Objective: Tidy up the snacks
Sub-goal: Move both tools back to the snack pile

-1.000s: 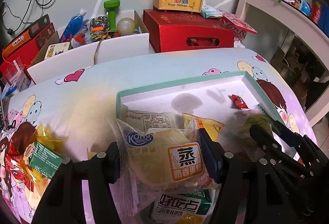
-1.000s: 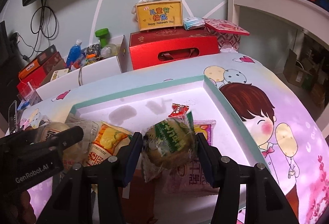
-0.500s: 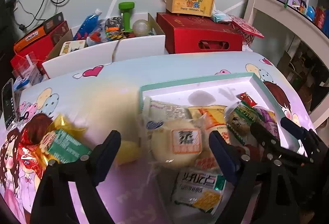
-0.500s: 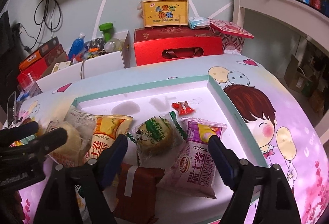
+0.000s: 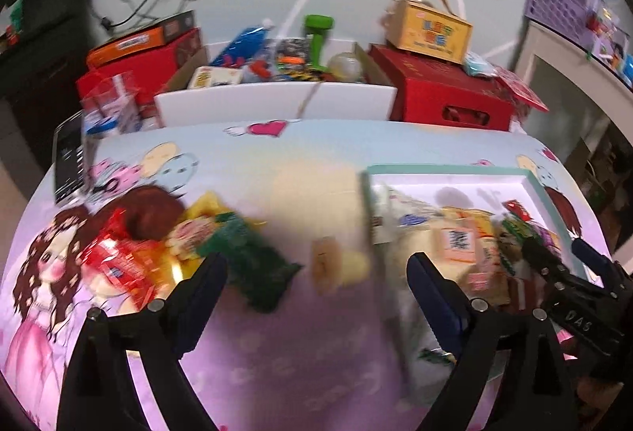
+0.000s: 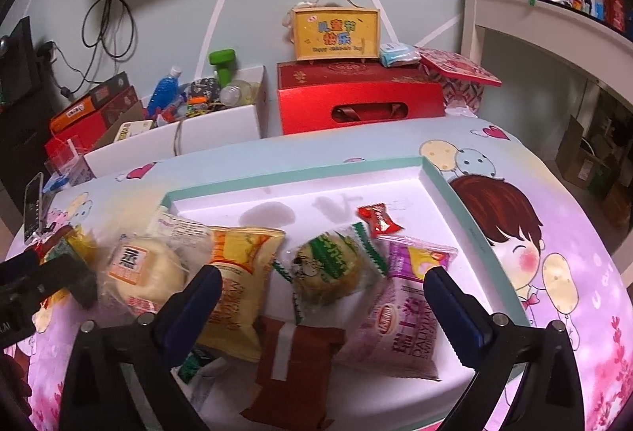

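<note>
A teal-rimmed white tray (image 6: 300, 173) on the cartoon tablecloth holds several snacks: a steamed bun pack (image 6: 144, 272), a yellow bag (image 6: 237, 284), a round green-wrapped cake (image 6: 330, 266), a purple Swiss-roll pack (image 6: 403, 308), a red candy (image 6: 378, 219) and a brown pack (image 6: 294, 363). My right gripper (image 6: 320, 306) is open and empty above them. My left gripper (image 5: 316, 284) is open and empty over the cloth left of the tray (image 5: 447, 169). Loose snacks lie there: a green pack (image 5: 253, 261), a red pack (image 5: 118, 264) and a small yellowish piece (image 5: 336, 264).
A white box (image 6: 178, 132) of toys, a red gift box (image 6: 356, 106) with a yellow case (image 6: 336, 31) on top and orange-red boxes (image 5: 138, 51) stand behind the table. A phone (image 5: 69, 162) lies at the table's left edge. A white shelf (image 6: 554, 31) stands right.
Both grippers let go of their snacks, the bun and the green-wrapped cake, which now lie in the tray. My left gripper swung left toward the loose snacks; its view is blurred.
</note>
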The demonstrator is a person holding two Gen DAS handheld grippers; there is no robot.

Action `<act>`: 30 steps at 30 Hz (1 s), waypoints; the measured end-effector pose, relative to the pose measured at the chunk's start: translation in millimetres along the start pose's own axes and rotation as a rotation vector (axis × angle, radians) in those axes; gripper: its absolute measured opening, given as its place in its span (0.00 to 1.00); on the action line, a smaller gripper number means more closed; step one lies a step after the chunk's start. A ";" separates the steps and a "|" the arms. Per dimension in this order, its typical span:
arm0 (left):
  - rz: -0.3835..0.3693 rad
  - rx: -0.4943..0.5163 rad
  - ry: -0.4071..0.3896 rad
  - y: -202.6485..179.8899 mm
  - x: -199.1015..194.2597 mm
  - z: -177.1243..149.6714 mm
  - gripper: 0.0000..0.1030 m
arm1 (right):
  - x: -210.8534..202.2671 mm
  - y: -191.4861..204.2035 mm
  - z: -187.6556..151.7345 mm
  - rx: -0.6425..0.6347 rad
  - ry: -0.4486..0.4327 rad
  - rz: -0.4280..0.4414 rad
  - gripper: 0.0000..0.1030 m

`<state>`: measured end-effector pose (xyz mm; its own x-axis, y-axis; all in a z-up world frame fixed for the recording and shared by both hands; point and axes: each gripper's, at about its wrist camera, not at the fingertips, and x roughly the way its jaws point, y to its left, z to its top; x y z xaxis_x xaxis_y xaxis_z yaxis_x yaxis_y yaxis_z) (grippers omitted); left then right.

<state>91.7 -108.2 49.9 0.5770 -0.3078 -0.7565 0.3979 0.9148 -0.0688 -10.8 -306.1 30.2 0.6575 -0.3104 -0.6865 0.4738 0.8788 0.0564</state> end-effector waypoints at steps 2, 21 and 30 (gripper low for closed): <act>0.020 -0.023 0.004 12.6 -0.9 -3.9 0.90 | -3.0 6.2 1.0 0.002 -0.015 0.004 1.00; 0.141 -0.185 0.072 105.5 -3.3 -29.4 0.90 | -15.4 98.4 -6.1 -0.108 -0.023 0.203 1.00; 0.193 -0.270 0.058 146.3 -14.7 -33.5 0.90 | -21.7 139.6 -14.3 -0.160 -0.021 0.308 1.00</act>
<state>117.5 38.9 29.1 0.5785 -0.1136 -0.8078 0.0776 0.9934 -0.0841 32.7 -171.6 42.6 0.7681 -0.0281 -0.6397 0.1550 0.9775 0.1431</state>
